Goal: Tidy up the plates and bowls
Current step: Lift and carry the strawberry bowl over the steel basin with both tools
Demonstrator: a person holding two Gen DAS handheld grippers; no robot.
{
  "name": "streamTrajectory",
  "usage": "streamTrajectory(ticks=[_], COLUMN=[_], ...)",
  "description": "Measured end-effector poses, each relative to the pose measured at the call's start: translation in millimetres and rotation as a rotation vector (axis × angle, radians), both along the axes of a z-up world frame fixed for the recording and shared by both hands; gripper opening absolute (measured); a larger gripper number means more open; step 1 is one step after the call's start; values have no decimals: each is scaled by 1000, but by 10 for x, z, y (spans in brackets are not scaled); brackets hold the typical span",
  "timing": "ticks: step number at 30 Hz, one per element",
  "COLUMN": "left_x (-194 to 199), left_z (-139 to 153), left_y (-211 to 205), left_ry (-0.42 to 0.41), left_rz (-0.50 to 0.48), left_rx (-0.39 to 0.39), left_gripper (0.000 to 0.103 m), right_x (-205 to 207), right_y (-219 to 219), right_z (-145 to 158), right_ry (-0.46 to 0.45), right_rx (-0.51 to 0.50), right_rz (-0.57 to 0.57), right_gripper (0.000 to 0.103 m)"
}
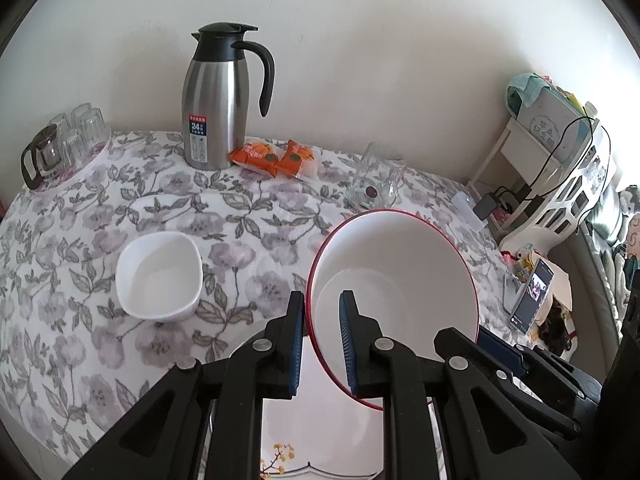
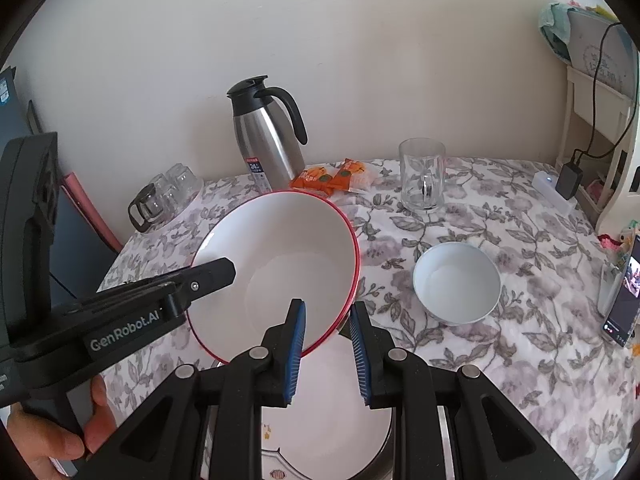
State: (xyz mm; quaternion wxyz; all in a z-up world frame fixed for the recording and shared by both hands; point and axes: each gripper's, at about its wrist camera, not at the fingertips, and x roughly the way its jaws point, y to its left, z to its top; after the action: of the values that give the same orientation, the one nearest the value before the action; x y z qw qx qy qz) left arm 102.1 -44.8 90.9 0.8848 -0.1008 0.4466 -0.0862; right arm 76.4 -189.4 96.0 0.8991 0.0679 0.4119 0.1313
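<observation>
A large white bowl with a red rim is tilted above a white plate with a flower print. My left gripper straddles its left rim, one finger inside and one outside, with a visible gap. It also shows from the side in the right wrist view. My right gripper straddles the bowl's right rim, also with a gap. A small white bowl stands on the table to the left. A pale blue-white bowl stands to the right.
On the flowered tablecloth stand a steel thermos jug, orange snack packets, a glass mug, and a tray of glasses with a small glass pot. A phone and a white shelf are at the right edge.
</observation>
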Motion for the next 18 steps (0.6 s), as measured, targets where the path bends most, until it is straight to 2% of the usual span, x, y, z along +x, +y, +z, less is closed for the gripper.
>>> streamTrajectory(ticks=[11, 18], left_x=[-180, -246], left_z=[-192, -479], left_y=[30, 77], left_ry=[57, 149], left_rz=[-17, -19], left_rx=[-21, -54], left_gripper=[18, 18], right_x=[-151, -204], right_y=[-7, 8], right_z=[-256, -520], right_ry=[76, 156], right_rx=[5, -16], right_rz=[13, 14], right_gripper=[25, 25])
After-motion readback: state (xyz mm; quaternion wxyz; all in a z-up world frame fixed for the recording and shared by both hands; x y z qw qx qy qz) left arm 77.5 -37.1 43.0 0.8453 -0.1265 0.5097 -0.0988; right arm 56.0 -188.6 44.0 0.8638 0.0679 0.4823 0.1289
